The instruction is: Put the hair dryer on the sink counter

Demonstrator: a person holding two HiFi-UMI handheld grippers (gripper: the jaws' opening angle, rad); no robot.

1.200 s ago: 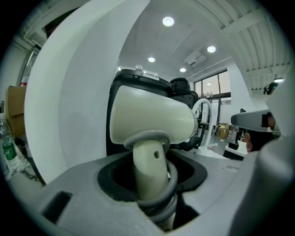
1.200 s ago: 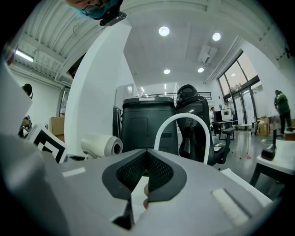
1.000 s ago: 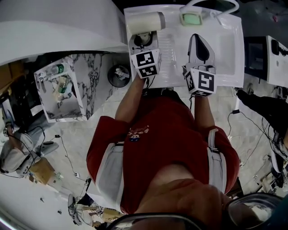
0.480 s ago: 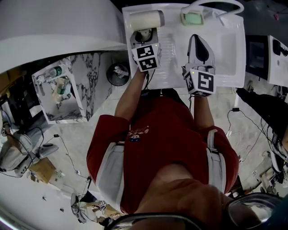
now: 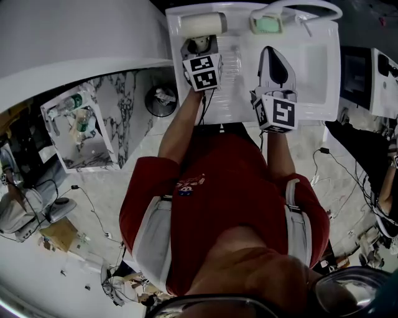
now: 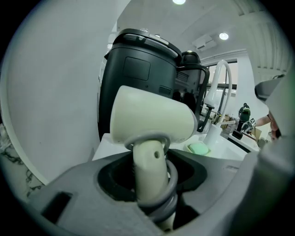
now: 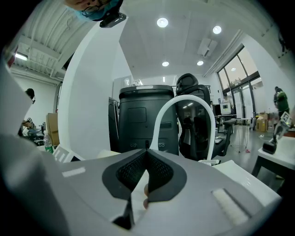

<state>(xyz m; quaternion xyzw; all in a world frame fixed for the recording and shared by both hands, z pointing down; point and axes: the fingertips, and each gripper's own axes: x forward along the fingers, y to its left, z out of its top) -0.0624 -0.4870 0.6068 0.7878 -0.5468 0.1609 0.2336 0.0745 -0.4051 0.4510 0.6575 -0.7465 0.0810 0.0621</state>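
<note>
A cream hair dryer (image 5: 203, 25) lies crosswise over the back left corner of the white sink counter (image 5: 233, 99). My left gripper (image 5: 199, 48) is shut on its handle (image 6: 150, 170), with the barrel (image 6: 152, 120) just beyond the jaws. Whether the dryer touches the counter I cannot tell. My right gripper (image 5: 273, 59) hovers over the middle of the counter beside the basin (image 5: 314, 65). In the right gripper view my right gripper (image 7: 146, 162) has its jaws pressed together with nothing in them.
A green soap bar (image 5: 266, 25) and a curved white faucet (image 5: 305, 7) sit at the counter's back edge. A large dark appliance (image 6: 136, 69) stands behind the counter. A black bin (image 5: 163, 101) and a marble shelf unit (image 5: 84, 127) stand on the floor to the left, with cables (image 5: 336, 168) to the right.
My left gripper has carried the hair dryer a little farther toward the back of the counter. The right gripper has stayed where it was.
</note>
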